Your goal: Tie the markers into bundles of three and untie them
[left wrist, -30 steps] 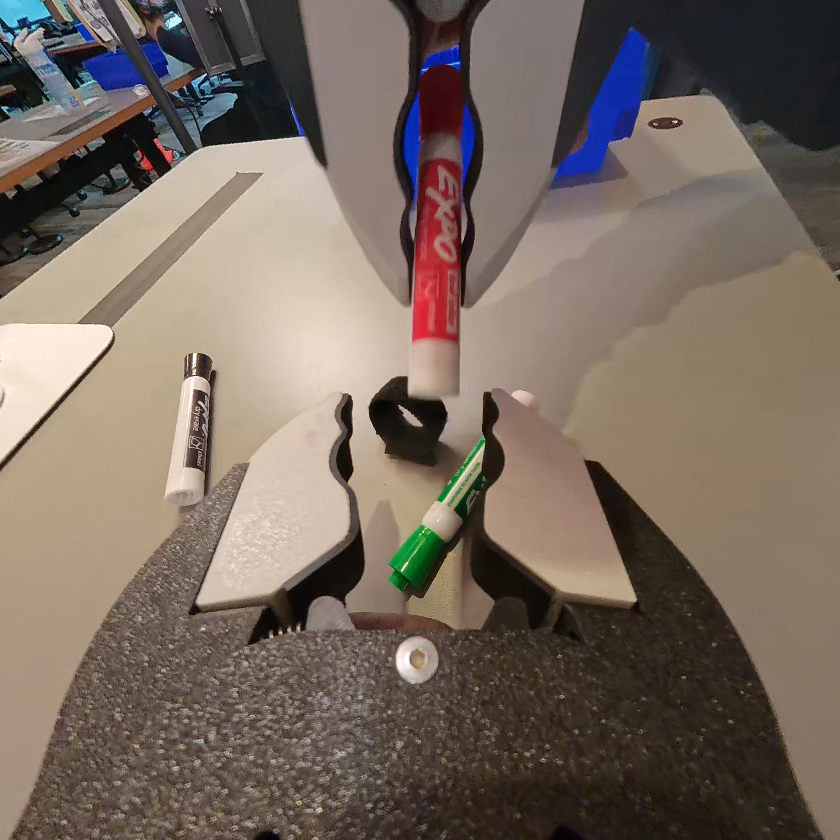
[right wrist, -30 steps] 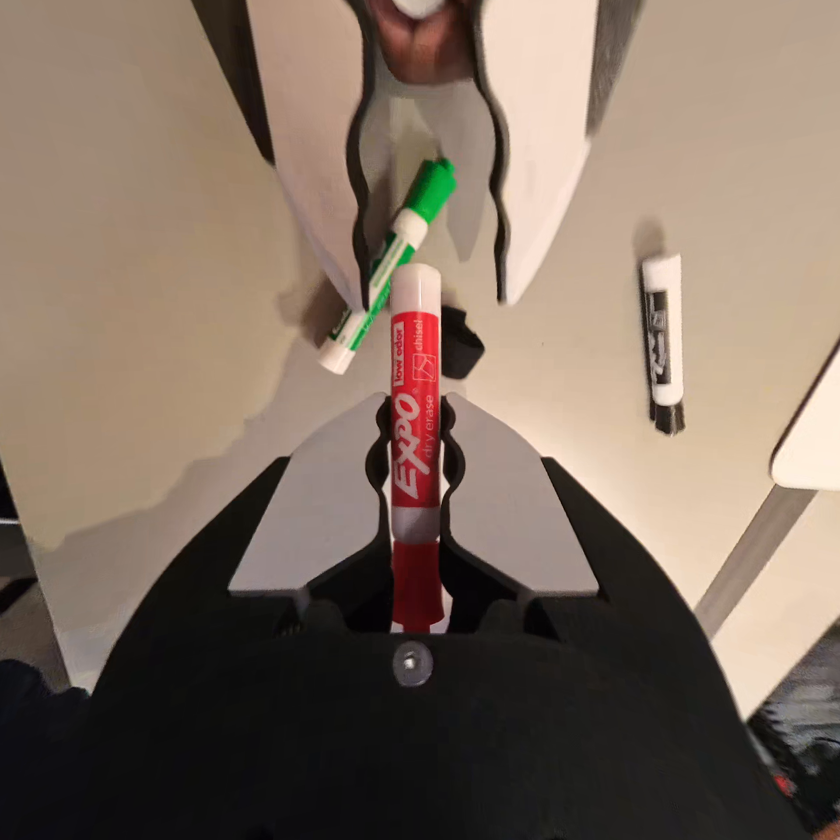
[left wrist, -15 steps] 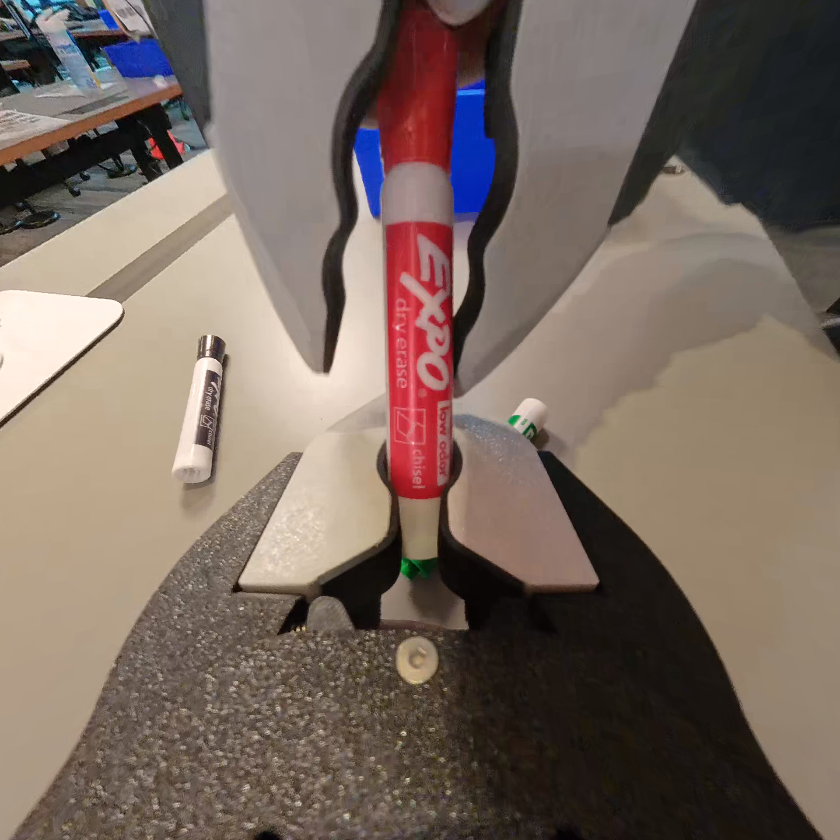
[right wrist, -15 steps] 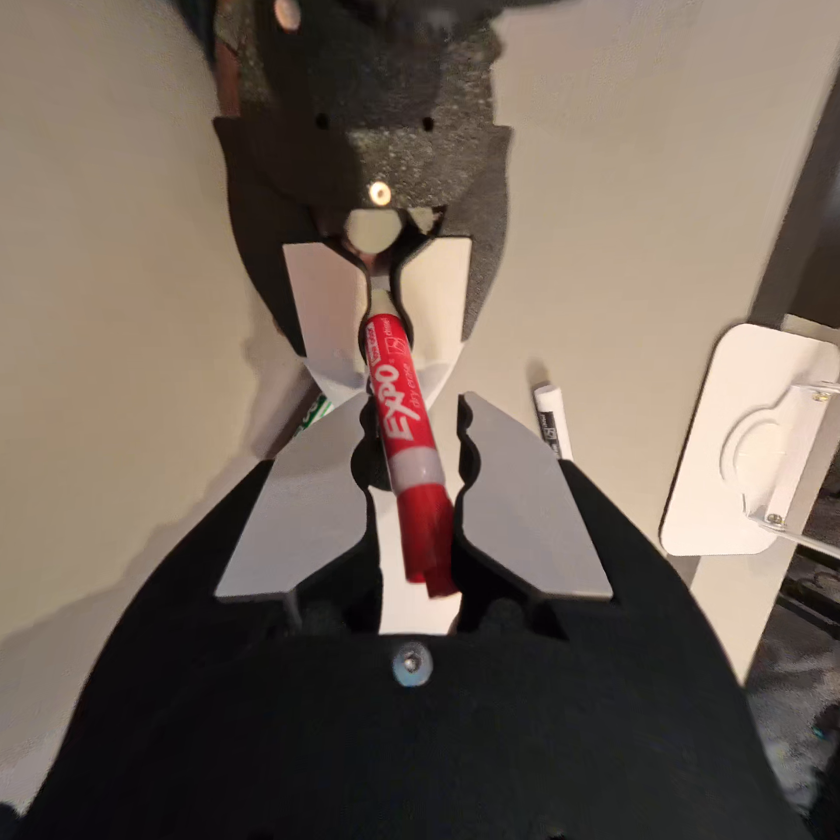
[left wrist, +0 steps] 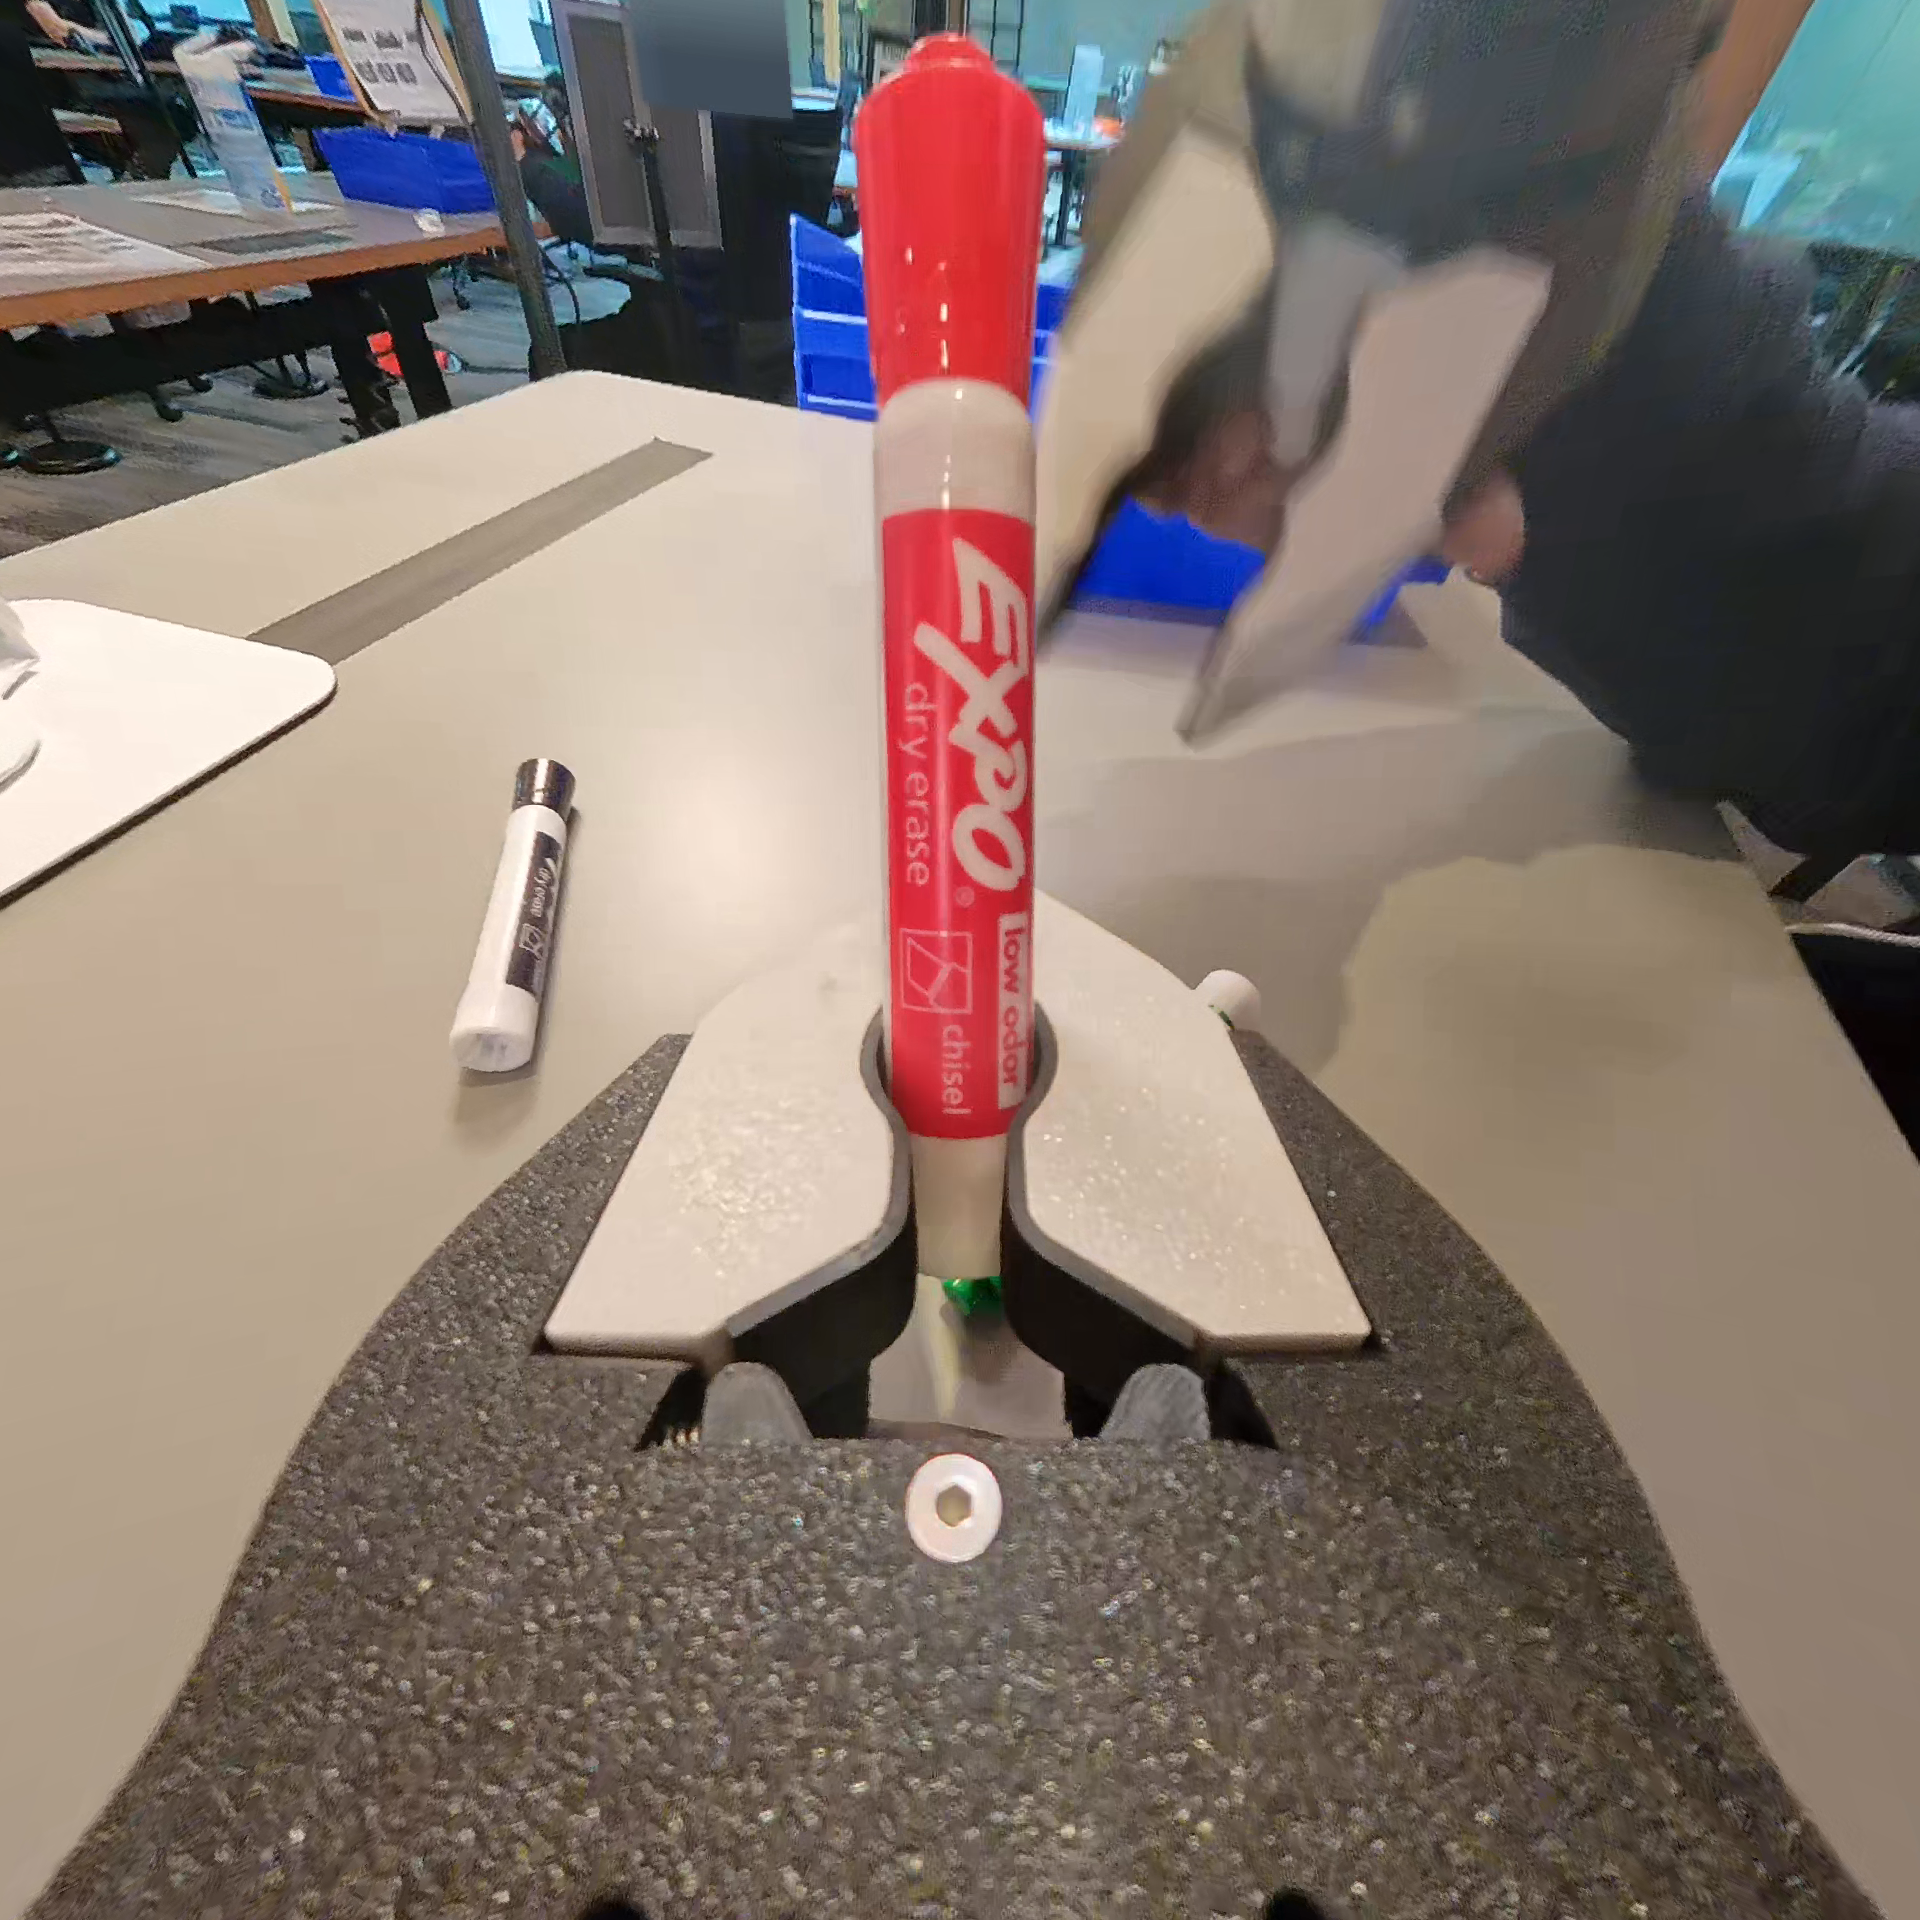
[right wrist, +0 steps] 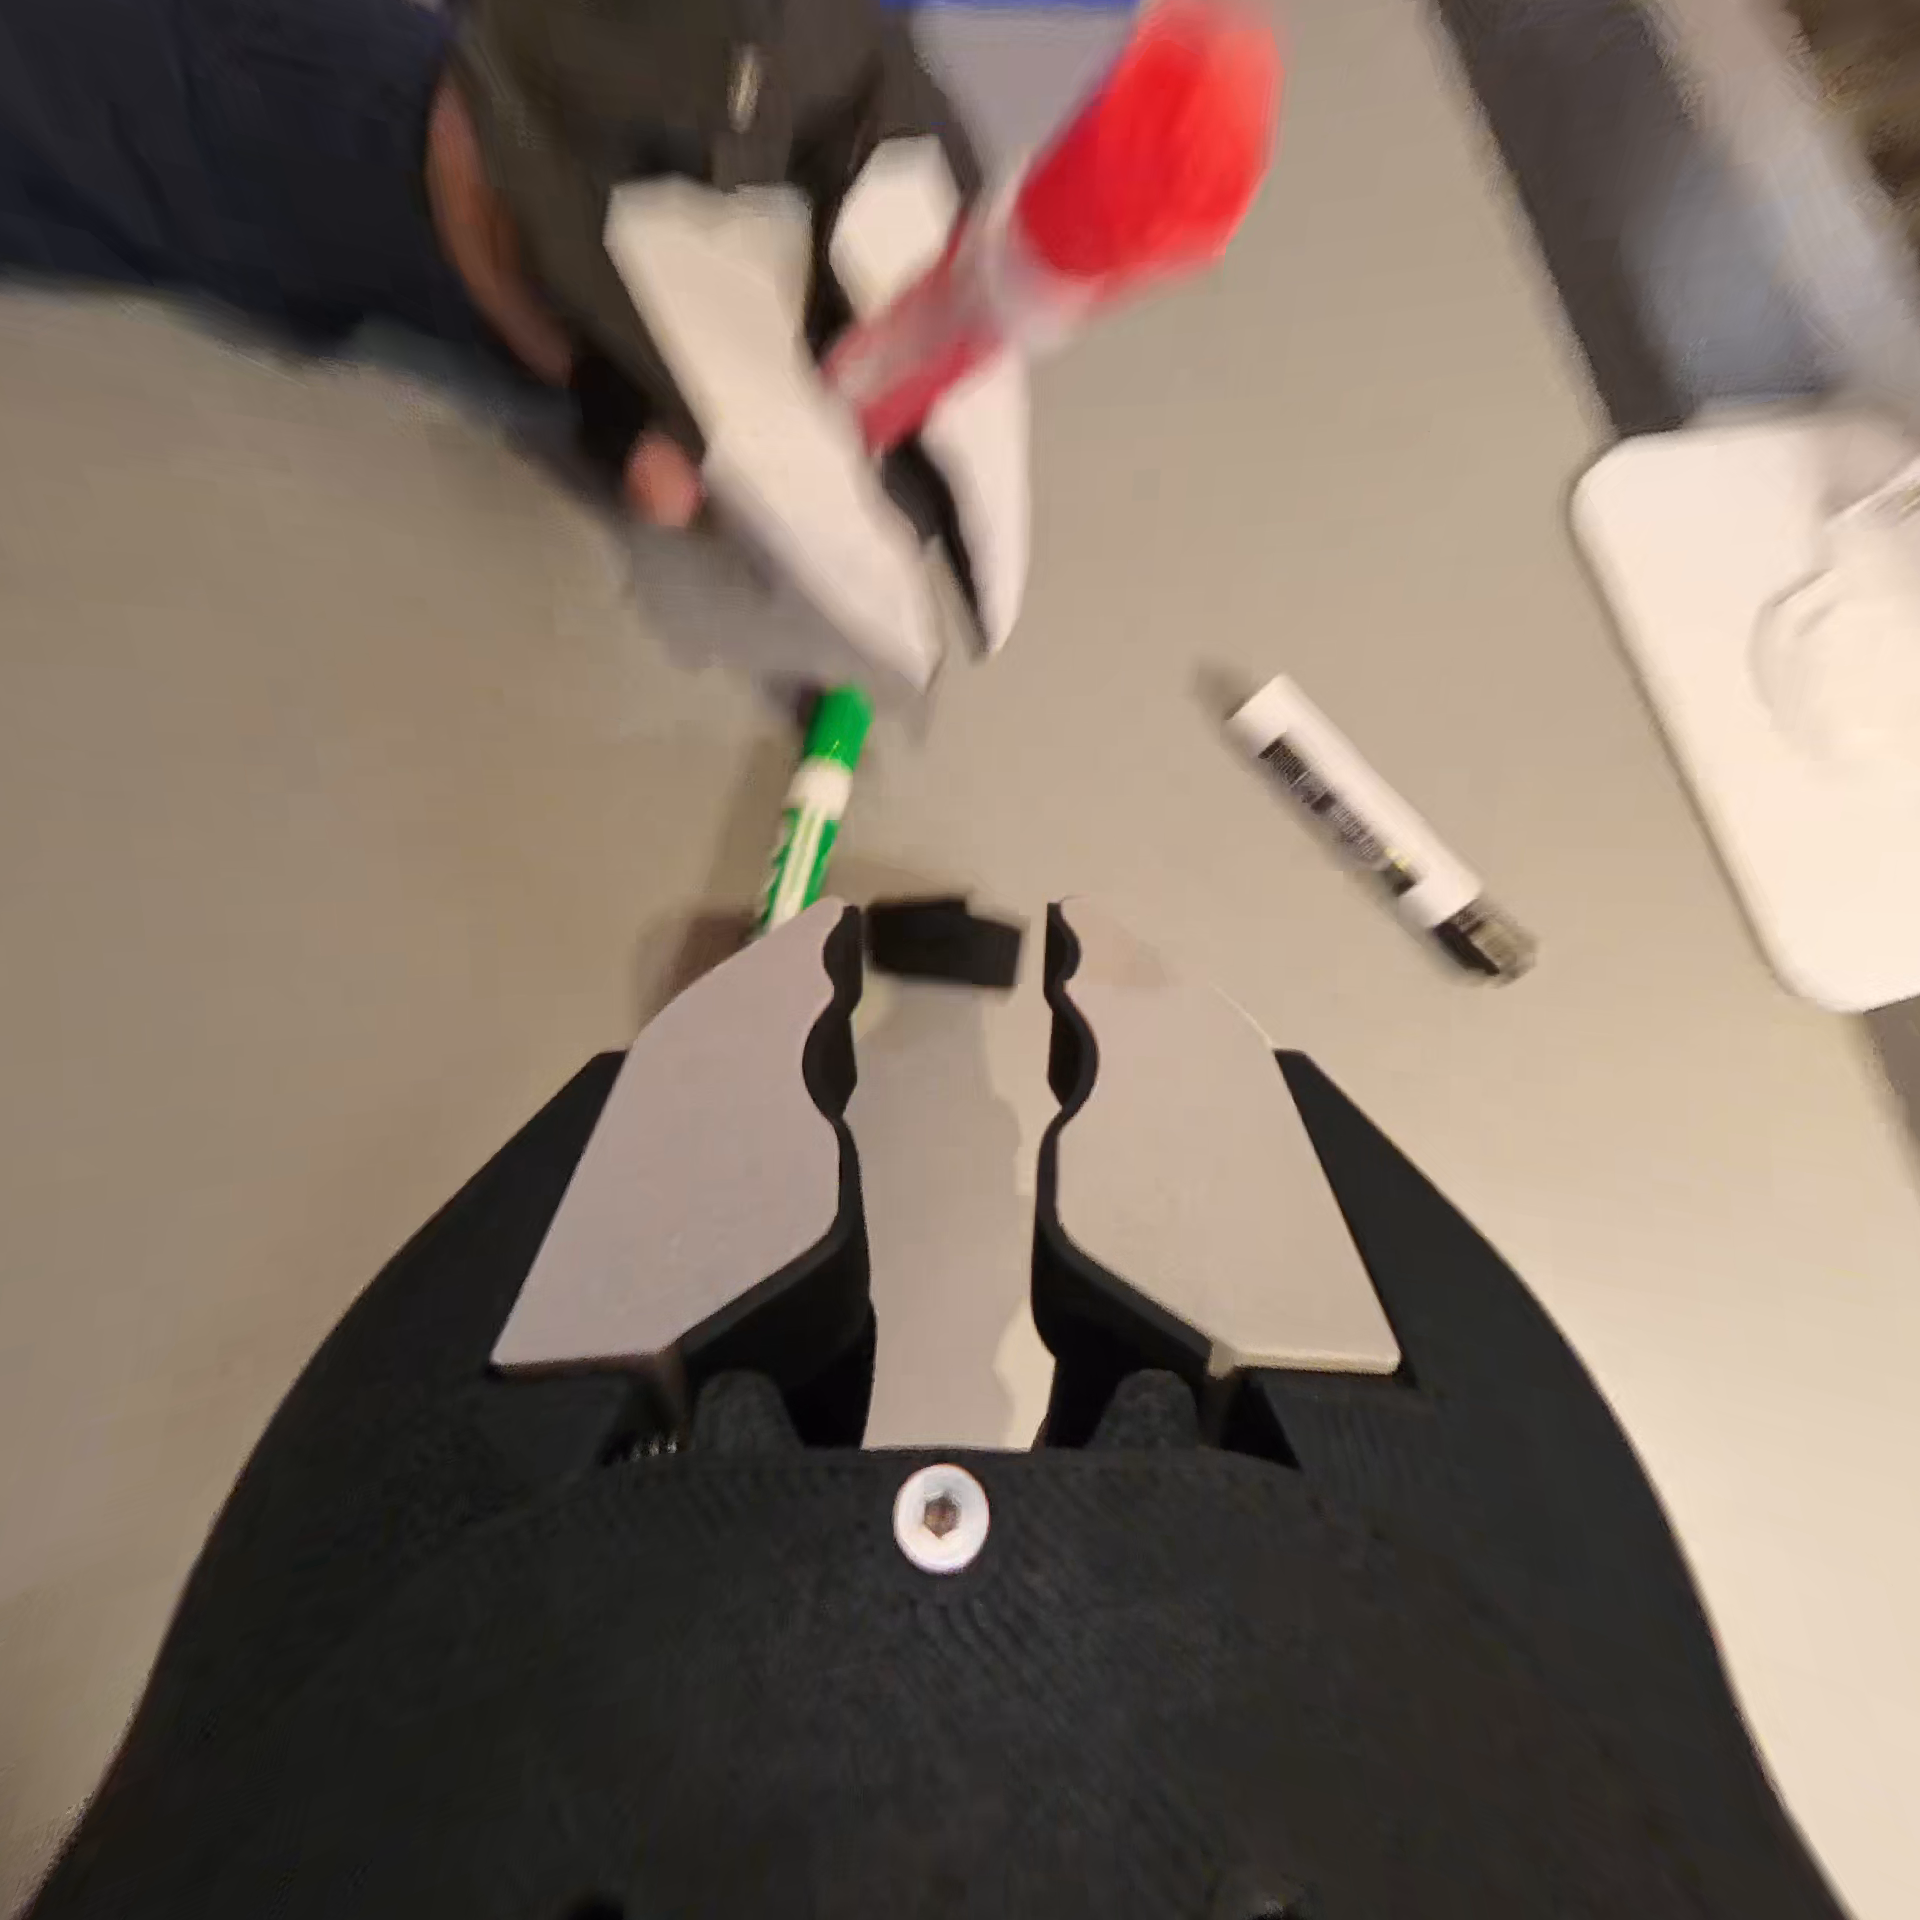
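Observation:
My left gripper (left wrist: 958,987) is shut on the red marker (left wrist: 956,644) near its bottom end and holds it upright, cap up, above the table. The green marker (right wrist: 816,805) lies on the table under the left gripper; only its end (left wrist: 1228,992) shows there. The black marker (left wrist: 511,914) lies to the left. My right gripper (right wrist: 951,935) is open and empty, low over a black strap (right wrist: 940,948). In the right wrist view the left gripper (right wrist: 961,644) appears blurred, holding the red marker (right wrist: 1091,229). The black marker (right wrist: 1371,831) lies to the right there.
A white board (left wrist: 135,717) lies at the table's left; in the right wrist view it (right wrist: 1704,665) is at the right. Blue bins (left wrist: 831,312) stand beyond the far table edge. The right gripper (left wrist: 1132,665) hangs blurred at the upper right. About 6 cm separates my left fingertips from my right.
The red marker passed from the right gripper to the left. The right gripper opened, let go and drew away. The left gripper shut on the marker and stood it upright.

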Available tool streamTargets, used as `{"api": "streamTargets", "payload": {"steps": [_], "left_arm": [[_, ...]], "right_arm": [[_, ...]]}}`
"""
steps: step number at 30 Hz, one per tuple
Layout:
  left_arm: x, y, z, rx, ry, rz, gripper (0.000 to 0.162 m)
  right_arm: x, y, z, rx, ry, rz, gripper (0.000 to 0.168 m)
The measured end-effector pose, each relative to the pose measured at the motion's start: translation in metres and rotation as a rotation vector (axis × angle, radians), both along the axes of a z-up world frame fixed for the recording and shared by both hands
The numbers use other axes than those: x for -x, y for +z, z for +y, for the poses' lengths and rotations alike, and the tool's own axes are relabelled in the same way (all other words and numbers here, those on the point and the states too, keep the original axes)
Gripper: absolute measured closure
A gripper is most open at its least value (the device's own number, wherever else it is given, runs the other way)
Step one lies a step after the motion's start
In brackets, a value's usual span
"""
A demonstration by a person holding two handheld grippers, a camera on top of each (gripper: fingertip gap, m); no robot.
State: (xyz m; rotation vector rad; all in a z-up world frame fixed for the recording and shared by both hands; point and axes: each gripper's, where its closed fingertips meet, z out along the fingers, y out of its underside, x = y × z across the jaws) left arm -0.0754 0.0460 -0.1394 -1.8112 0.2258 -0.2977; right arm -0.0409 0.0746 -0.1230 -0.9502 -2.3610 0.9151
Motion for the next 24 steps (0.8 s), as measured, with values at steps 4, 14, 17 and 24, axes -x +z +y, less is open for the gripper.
{"api": "streamTargets", "payload": {"steps": [4,14,17,24], "left_arm": [[0.007,0.002,-0.004,-0.015,-0.023,-0.024,0.150],[0.007,0.017,-0.008,-0.081,-0.077,-0.233,0.150],[0.009,0.030,-0.012,-0.143,-0.115,-0.393,0.150],[0.007,0.047,-0.016,-0.236,-0.169,-0.561,0.150]], "right_arm": [[-0.039,-0.067,-0.017,-0.026,0.015,-0.178,0.134],[-0.033,-0.100,-0.034,-0.133,-0.055,-0.287,0.149],[-0.040,-0.094,-0.038,-0.036,-0.072,-0.262,0.150],[-0.032,0.003,-0.034,0.384,-0.156,0.012,0.150]]}}
